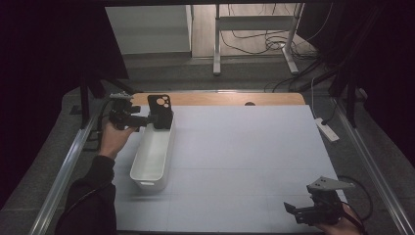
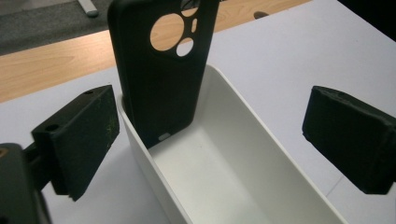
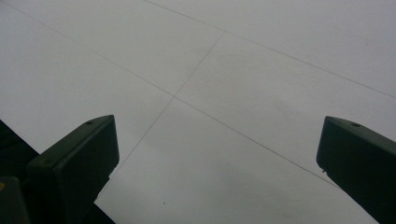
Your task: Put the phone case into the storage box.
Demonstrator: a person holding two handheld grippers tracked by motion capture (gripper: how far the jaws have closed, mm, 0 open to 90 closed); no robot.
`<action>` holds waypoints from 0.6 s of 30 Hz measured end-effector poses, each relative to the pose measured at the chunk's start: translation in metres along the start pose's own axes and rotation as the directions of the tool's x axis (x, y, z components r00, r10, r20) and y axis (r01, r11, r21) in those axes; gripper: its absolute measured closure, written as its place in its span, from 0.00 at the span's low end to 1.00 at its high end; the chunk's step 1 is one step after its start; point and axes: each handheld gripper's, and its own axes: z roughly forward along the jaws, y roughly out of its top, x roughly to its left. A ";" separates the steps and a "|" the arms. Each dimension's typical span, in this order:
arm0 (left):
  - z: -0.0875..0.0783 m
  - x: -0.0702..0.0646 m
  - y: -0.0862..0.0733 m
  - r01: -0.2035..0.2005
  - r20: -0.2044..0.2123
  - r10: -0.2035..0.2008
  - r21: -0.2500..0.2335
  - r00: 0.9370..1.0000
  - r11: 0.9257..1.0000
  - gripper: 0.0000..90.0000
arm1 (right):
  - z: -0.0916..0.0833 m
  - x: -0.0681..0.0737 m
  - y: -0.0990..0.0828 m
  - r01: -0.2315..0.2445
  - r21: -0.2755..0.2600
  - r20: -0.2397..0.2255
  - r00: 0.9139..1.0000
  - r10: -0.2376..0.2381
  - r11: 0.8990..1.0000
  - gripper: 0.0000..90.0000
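Black phone case upright (leaning) in white bin | left gripper fingers wide | right gripper fingers wide

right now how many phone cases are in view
1. A black phone case stands nearly upright in the far end of the white bin, leaning on its end wall, just ahead of the open left gripper. The visible rest of the bin holds none.

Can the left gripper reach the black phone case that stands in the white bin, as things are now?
Probably yes. The left gripper is open right before the phone case, which leans upright at the white bin's end, and nothing lies between them.
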 end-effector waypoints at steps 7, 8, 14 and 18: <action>-0.005 -0.009 -0.005 -0.019 0.001 0.019 -0.002 1.000 1.000 0.02 | 0.000 0.000 0.000 0.003 -0.002 -0.001 1.000 -0.003 1.000 0.00; -0.005 -0.009 -0.005 -0.019 0.001 0.019 -0.002 1.000 1.000 0.02 | 0.000 0.000 0.000 0.002 -0.001 -0.001 1.000 -0.002 1.000 0.00; -0.010 -0.017 -0.011 -0.033 -0.002 0.033 -0.022 0.999 0.999 0.00 | 0.000 -0.001 0.000 -0.003 -0.005 -0.007 1.000 0.003 1.000 0.00; -0.013 -0.020 -0.014 -0.032 0.001 0.032 -0.036 0.999 0.999 0.00 | 0.000 -0.001 0.000 -0.005 -0.006 -0.008 1.000 0.005 1.000 0.00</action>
